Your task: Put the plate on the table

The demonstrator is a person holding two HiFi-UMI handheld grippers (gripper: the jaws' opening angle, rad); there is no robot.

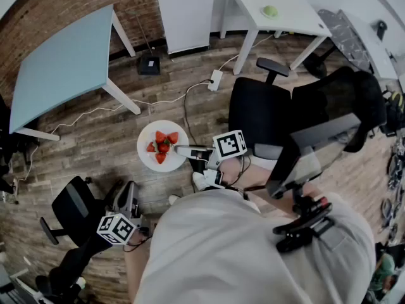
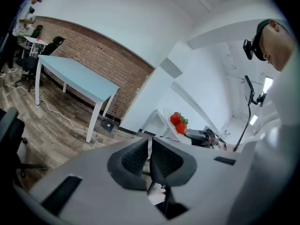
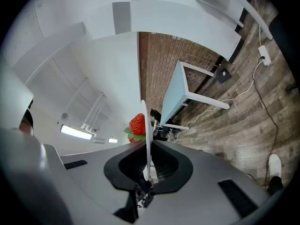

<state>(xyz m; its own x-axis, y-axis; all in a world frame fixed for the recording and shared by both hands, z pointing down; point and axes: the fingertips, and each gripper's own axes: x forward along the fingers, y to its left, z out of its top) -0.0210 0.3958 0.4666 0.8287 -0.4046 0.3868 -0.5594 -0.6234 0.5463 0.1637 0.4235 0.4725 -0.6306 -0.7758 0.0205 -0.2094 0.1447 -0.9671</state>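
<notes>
1. Wood-plank floor (image 1: 190, 75) lies under us, with no table within reach, so the plate has to travel before it can be set down.
2. Nearest us, low on our left, the left gripper (image 1: 130, 192) hangs tipped downward. Its jaws are all but together with nothing between them, and it plays no part in the carry.
3. Just ahead of our body, the right gripper (image 1: 183, 150) is clamped narrowly on the plate (image 1: 166, 126), pinching its rim on the side nearest us. The plate reaches away from the jaws towards our left front, held in the air over the floor and apparently about level.
4. On the plate sit several strawberries (image 1: 162, 147), loose and bunched near its middle. We judge that any tilt could roll them, as the rim looks low.
5. To our right stands a black office chair (image 1: 278, 116), beside the right arm and clear of the plate.
6. Farther off, the light blue table (image 1: 63, 62) lies ahead and to the left of the plate, well apart from it. Its top looks bare, and the right gripper view shows it beyond the held rim, so we judge it the likelier goal.
7. Farthest, ahead and to the right, a white table (image 1: 278, 11) carries a small green object (image 1: 270, 10).
</notes>
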